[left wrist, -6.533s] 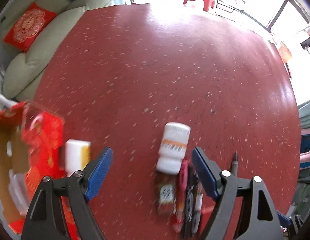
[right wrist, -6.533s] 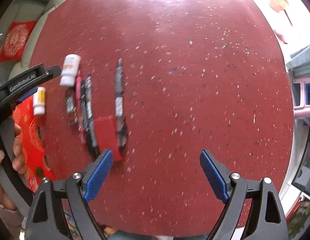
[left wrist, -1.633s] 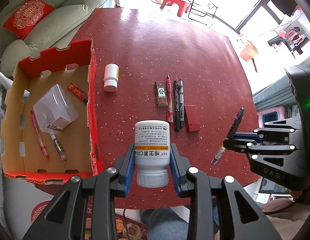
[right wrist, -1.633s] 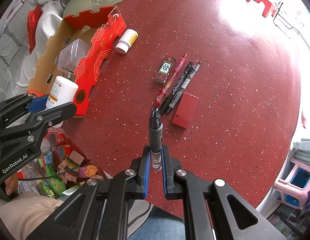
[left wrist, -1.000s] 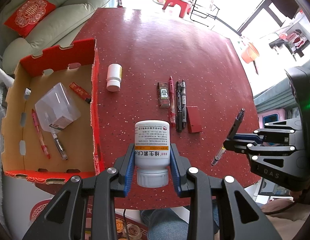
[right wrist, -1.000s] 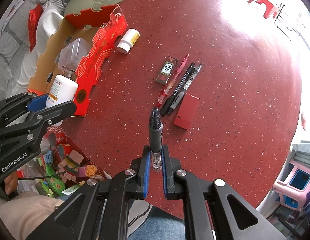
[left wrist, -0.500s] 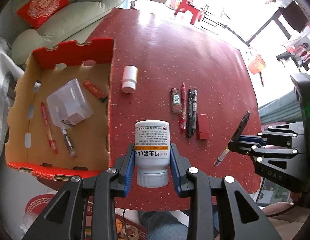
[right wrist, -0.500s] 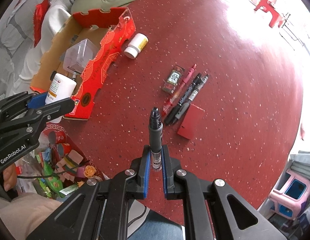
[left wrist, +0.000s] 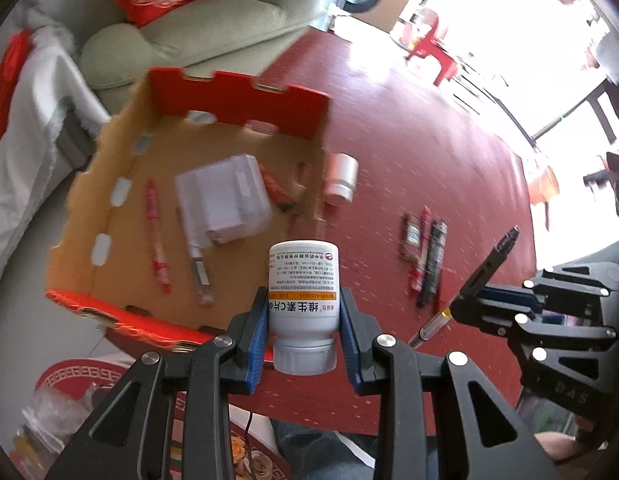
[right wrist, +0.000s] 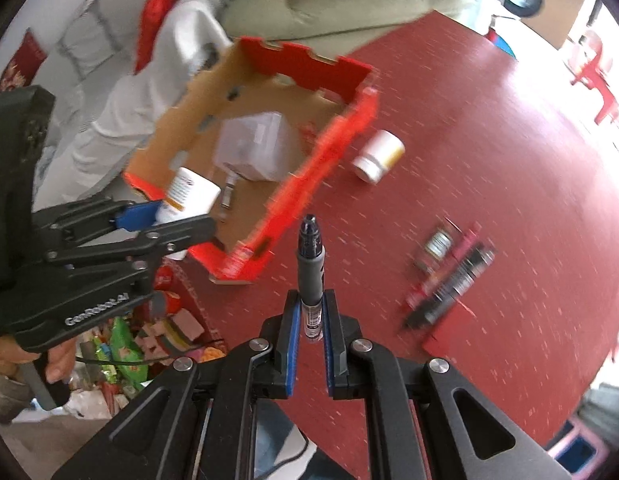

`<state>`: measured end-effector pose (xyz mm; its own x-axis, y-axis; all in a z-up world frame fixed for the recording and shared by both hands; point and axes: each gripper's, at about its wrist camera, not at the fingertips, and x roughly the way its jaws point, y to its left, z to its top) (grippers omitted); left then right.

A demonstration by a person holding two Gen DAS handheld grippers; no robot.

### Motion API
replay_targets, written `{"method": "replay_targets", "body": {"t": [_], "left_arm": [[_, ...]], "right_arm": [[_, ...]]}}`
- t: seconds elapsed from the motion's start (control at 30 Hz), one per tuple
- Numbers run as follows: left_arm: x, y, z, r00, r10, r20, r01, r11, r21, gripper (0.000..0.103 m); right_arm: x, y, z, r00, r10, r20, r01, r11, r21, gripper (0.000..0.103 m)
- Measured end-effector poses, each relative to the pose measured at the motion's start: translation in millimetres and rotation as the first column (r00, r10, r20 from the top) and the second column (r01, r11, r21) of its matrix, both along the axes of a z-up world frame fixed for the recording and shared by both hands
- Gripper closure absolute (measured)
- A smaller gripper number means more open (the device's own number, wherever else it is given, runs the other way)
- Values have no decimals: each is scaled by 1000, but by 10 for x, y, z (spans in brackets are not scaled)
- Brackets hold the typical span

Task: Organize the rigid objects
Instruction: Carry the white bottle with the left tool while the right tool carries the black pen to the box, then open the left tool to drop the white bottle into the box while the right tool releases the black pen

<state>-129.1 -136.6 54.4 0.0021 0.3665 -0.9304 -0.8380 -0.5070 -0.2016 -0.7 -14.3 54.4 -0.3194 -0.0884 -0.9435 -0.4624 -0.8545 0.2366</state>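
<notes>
Left wrist view: a bottle (left wrist: 303, 296) is clamped by its neck end in the left gripper (left wrist: 304, 340), low centre, before the box (left wrist: 237, 100). The pen (right wrist: 310, 276) is pinched tight in the right gripper (right wrist: 309, 344). If released early, either could be caught by the near box wall and dropped outside.

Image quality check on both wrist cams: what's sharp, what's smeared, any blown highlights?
Left wrist: white bottle in the left claw is sharp, cardboard box and pens on the table are motion-smeared, window area top right is blown out. Right wrist: black pen in the right claw is crisp, the box's red wall streaks.
</notes>
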Motion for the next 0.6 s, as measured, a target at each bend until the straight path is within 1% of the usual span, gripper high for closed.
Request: {"method": "replay_targets", "body": {"t": [0.17, 0.27, 0.4, 0.5, 0.6], "left_arm": [[-336, -147, 5, 995, 100, -30, -100, 995, -5, 68], [-537, -200, -114, 988, 149, -36, -150, 988, -36, 68], [-725, -216, -262, 976, 213, -53, -216, 974, -69, 68], [-817, -181, -366, 969, 234, -77, -240, 967, -90, 68], [-903, -118, -497, 965, 240, -104, -252, 960, -124, 68]], "right_arm": [[-300, -30, -2, 999, 21, -40, -22, 999, -33, 92], [-494, -48, -76, 998, 29, -47, -31, 998, -57, 92], [-778, -52, -228, 999, 7, -42, -11, 994, -105, 92], [-984, -78, -310, 999, 15, -45, -20, 993, -116, 92], [-1167, -110, -413, 999, 27, -28, -30, 993, -113, 92]]}}
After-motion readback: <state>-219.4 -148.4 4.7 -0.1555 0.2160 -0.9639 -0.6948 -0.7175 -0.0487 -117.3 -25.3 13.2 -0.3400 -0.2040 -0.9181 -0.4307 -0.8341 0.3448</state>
